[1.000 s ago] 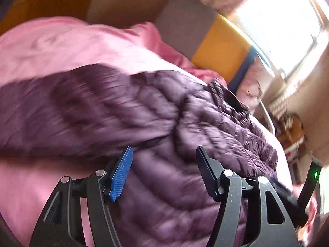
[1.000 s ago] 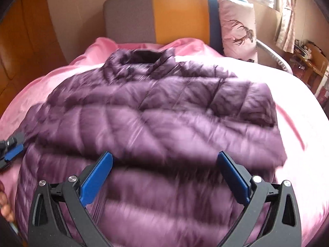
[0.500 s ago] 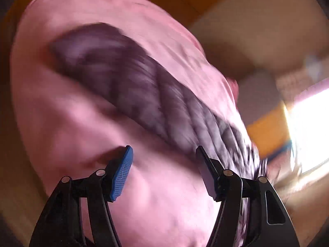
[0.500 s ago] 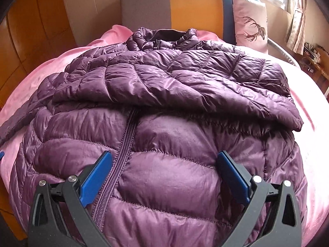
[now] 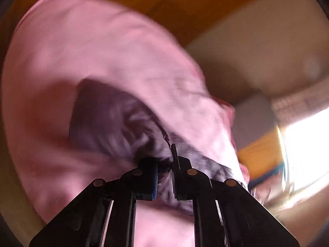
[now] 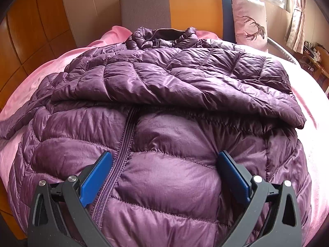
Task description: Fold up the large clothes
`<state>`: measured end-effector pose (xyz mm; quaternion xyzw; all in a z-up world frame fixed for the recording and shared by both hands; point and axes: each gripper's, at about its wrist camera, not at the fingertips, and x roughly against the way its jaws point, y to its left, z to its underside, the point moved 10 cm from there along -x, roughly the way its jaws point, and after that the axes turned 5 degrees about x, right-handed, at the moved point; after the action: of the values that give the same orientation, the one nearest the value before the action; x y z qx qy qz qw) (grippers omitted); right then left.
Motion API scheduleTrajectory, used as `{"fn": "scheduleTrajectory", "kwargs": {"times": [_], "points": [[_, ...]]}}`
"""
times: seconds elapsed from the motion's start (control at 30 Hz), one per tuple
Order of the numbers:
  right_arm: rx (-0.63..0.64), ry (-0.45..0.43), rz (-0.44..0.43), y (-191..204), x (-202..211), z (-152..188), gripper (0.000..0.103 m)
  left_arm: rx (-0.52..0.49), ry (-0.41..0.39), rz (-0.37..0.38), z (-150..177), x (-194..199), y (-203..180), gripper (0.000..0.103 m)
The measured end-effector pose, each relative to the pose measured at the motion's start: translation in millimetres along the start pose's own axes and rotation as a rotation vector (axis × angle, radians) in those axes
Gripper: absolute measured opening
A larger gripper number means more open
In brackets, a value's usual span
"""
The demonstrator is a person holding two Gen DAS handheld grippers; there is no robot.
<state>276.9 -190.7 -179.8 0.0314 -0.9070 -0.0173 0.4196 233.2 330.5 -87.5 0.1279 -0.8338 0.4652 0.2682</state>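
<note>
On pink bedding (image 5: 61, 61), left claw (image 5: 164, 177) closing on jacket sleeve (image 5: 107, 119).

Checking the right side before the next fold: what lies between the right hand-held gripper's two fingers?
Right wrist view: purple jacket front panel spans the open right hand-held gripper; its zipper runs beside one finger.

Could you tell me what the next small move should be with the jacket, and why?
Probably carry the sleeve across the purple jacket. The left gripper is closing with its cuff between the pads, the other sleeve already lies folded over the chest, and the right gripper hangs open above the front.
</note>
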Motion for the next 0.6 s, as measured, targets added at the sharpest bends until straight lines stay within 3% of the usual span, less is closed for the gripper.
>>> {"fn": "scheduleTrajectory", "kwargs": {"times": [0.17, 0.3, 0.5, 0.6], "points": [[-0.005, -0.002, -0.008, 0.2, -0.4, 0.0, 0.101, -0.319, 0.037, 0.168, 50.0, 8.2, -118.2, 0.010], [-0.013, -0.004, -0.020, -0.2, -1.0, -0.4, 0.101, -0.487, 0.158, 0.285, 124.8, -4.7, -191.2, 0.010], [-0.027, -0.007, -0.039, -0.3, -2.2, -1.1, 0.101, -0.656, 0.339, 0.325, 237.9, -27.8, -229.7, 0.010], [-0.032, -0.003, -0.050, -0.3, -2.0, -1.9, 0.101, -0.799, 0.413, 0.285, 291.6, -40.4, -227.3, 0.012]]}}
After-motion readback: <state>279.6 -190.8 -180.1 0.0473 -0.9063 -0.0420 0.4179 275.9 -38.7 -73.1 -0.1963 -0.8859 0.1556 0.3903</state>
